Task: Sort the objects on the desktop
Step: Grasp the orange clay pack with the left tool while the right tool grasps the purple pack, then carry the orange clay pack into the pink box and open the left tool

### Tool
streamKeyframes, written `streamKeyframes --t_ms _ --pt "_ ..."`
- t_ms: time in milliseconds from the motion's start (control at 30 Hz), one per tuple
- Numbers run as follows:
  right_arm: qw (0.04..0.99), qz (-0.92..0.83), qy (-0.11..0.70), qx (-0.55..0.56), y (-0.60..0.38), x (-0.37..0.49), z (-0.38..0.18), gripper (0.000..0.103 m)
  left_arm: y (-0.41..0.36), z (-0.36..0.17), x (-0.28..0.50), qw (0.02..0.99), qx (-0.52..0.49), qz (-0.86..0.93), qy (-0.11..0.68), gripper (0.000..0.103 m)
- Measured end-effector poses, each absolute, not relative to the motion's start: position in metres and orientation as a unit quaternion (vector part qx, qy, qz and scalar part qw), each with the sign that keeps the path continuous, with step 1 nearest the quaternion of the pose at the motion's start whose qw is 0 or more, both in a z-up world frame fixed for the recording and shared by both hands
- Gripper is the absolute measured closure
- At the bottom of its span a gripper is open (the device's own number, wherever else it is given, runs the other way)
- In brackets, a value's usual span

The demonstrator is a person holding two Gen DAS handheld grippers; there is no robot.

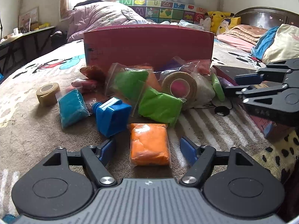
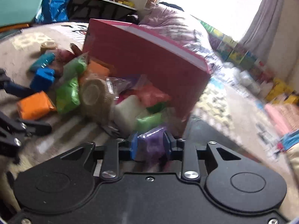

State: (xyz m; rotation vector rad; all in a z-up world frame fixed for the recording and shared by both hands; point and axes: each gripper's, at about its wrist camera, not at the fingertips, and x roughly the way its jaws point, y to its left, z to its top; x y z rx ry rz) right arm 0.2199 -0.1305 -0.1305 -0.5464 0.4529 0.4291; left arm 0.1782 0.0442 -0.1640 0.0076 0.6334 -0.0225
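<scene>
Your right claw is pinched tight on a purple bag, pads pressing both its sides, right at the near edge of the heap. The right wrist view is smeared, so whether that bag is clear of the blanket you cannot tell from here. Your left claw stands wide apart and holds nothing, its blue pads either side of the orange bag but not touching it.

So the step in hand looks like the pick: purple bag gripped, orange bag lined up next. Everything sits on the bed, not a worktop. The heap lies mid-blanket against the front wall of the red box: green bags, a blue block, a blue bag, a tan tape roll in the middle and a second roll off toward the left edge of the pile.

Next, by my reading, you carry the purple bag up and over the box rim, or to wherever its kind belongs; the pictures don't show the sorting spots. Lift it straight, since neighbouring bags lean close and loose plastic could drag them along. With the left, ease forward, then squeeze across the orange bag's middle; it is soft and will give.
</scene>
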Motion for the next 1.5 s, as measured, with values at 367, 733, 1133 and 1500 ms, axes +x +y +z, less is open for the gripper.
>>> streamKeyframes --t_ms 367,733,1133,1500 --pt "0.911 0.193 0.23 -0.284 -0.126 0.229 -0.144 0.077 0.041 -0.165 0.179 0.951 0.008 -0.006 0.308 0.027" --pt "0.925 0.223 0.222 -0.213 -0.141 0.222 -0.124 0.088 0.036 -0.164 0.175 0.953 0.02 0.004 0.301 0.039" --pt "0.872 0.405 0.271 -0.052 -0.142 0.191 -0.127 0.088 0.036 -0.16 0.164 0.954 0.034 0.007 0.297 0.066" --pt "0.85 0.396 0.349 -0.006 -0.131 0.22 -0.159 0.088 0.05 -0.142 0.144 0.956 -0.018 0.028 0.292 0.066"
